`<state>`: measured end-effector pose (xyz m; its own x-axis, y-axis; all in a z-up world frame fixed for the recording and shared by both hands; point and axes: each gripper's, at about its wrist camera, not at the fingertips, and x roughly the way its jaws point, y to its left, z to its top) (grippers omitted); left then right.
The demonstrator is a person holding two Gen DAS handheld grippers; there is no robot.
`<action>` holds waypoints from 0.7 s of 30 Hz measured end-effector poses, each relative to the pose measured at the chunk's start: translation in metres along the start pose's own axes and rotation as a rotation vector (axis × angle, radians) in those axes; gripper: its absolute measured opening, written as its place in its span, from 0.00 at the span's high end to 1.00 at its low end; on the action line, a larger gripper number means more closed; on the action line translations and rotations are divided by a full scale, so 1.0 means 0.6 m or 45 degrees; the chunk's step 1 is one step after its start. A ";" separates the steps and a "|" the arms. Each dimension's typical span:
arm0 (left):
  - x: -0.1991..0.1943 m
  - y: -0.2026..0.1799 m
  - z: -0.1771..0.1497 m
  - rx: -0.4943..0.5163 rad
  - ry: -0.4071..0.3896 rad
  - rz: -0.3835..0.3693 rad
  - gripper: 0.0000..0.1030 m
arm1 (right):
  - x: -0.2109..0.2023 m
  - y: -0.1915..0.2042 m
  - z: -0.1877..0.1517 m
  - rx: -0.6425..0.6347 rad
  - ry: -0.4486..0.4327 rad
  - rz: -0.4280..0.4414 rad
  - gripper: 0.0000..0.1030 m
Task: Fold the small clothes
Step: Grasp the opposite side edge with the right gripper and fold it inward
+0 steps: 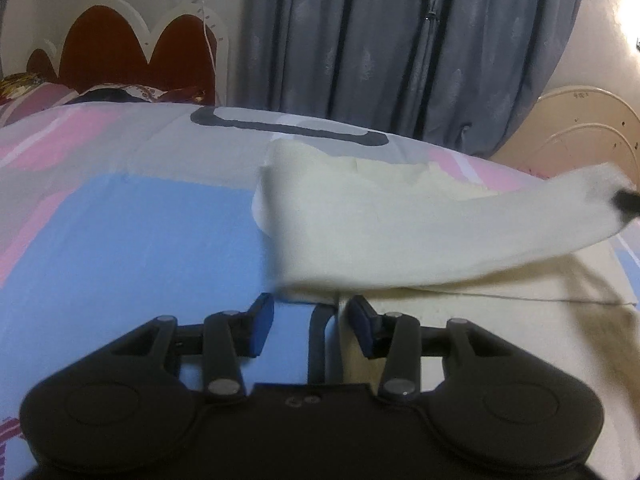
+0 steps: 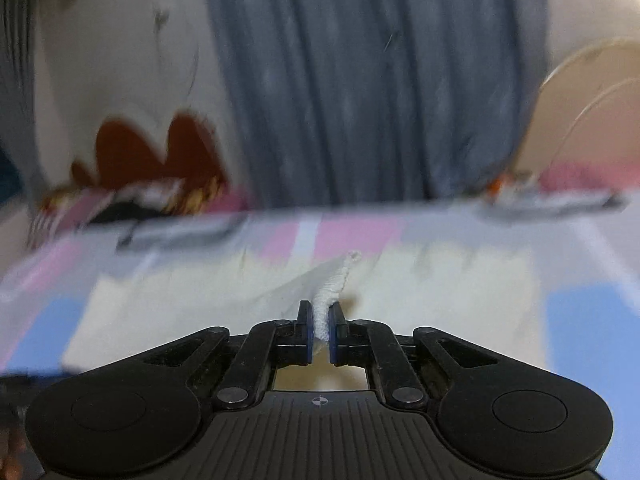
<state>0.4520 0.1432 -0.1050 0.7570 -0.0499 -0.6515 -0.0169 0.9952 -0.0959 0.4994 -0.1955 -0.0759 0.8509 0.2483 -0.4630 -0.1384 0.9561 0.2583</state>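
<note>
A cream garment (image 1: 400,220) lies on the bed. One flap of it is lifted and pulled towards the right, where the dark tip of my right gripper (image 1: 626,200) pinches its end. In the right wrist view my right gripper (image 2: 320,320) is shut on a white ribbed hem (image 2: 334,288) of the garment, and the rest of the cloth (image 2: 192,312) spreads out below. My left gripper (image 1: 312,312) hovers open at the garment's near left edge. Its pads (image 1: 260,320) press on nothing.
The bedsheet (image 1: 140,240) has blue, pink and grey patches. A red and white headboard (image 1: 132,48) with pillows (image 1: 36,96) stands at the back left. Grey curtains (image 1: 400,40) hang behind the bed. A cream curved board (image 1: 580,128) is at the far right.
</note>
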 end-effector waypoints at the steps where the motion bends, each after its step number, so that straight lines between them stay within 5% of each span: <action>1: -0.001 0.000 -0.001 0.005 -0.001 0.000 0.61 | -0.012 -0.015 0.003 0.014 -0.026 -0.029 0.94; 7: 0.006 -0.012 0.004 0.029 0.000 0.010 0.65 | -0.005 -0.069 -0.034 0.042 0.112 -0.081 0.94; 21: 0.004 -0.010 0.005 0.044 0.015 0.004 0.66 | -0.031 -0.103 -0.035 0.075 0.089 -0.144 0.94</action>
<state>0.4557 0.1375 -0.1040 0.7492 -0.0479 -0.6606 0.0038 0.9977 -0.0680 0.4814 -0.2562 -0.1007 0.8215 0.1516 -0.5496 -0.0118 0.9683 0.2494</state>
